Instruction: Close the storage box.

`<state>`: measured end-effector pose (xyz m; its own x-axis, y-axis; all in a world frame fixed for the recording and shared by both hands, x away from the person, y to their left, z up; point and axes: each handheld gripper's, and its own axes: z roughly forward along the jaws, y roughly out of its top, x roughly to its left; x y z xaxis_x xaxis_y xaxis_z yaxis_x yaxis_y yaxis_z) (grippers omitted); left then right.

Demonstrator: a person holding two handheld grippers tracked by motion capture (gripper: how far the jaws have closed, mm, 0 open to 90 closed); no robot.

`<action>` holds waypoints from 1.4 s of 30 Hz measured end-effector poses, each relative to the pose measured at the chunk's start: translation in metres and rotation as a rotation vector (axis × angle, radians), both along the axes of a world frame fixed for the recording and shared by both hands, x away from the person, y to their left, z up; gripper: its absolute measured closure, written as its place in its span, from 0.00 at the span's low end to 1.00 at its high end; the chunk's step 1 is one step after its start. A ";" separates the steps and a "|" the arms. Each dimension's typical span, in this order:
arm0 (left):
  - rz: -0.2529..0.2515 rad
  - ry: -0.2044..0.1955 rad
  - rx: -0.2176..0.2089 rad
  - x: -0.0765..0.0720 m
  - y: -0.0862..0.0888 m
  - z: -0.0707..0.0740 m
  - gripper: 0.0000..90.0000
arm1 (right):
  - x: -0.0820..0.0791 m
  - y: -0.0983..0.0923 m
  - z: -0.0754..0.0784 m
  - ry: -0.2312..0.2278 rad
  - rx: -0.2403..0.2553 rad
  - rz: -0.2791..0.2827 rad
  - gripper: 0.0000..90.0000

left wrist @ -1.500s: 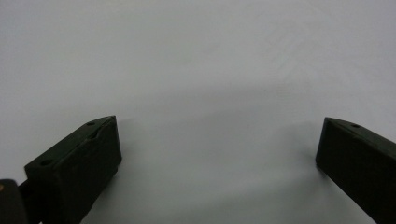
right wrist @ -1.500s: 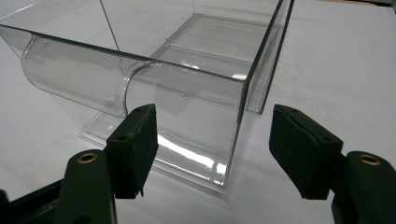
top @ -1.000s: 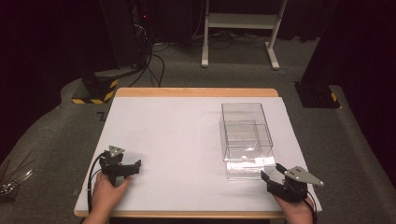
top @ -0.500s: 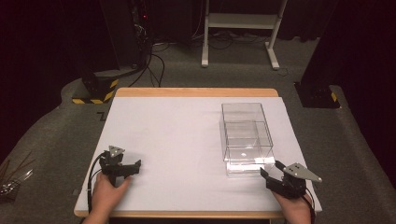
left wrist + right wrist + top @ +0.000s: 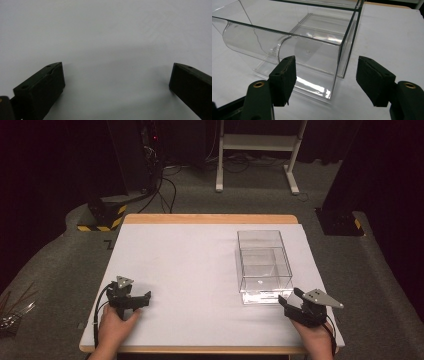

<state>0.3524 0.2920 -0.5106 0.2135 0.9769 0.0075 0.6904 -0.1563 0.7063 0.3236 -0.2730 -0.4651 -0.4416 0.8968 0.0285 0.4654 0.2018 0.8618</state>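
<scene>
The clear box (image 5: 264, 265) stands on the surface (image 5: 190, 270) at 2 o'clock; the right gripper (image 5: 295, 301), fingers spread, faces its near corner for grasping; the left gripper (image 5: 141, 298) rests open, idle

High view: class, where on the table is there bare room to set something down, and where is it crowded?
Free: the white table between the left gripper and the clear box, and the far strip behind the box. Crowded: the near right corner, where the right gripper sits close to the box's front.
</scene>
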 end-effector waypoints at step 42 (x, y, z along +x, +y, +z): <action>0.001 -0.002 -0.001 0.000 0.000 0.000 0.00 | 0.047 0.004 -0.003 0.028 0.006 -0.043 0.32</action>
<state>0.3523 0.2918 -0.5107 0.2122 0.9772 0.0074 0.6891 -0.1551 0.7079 0.3706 -0.2687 -0.4681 -0.4013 0.9148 0.0455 0.4975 0.1760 0.8494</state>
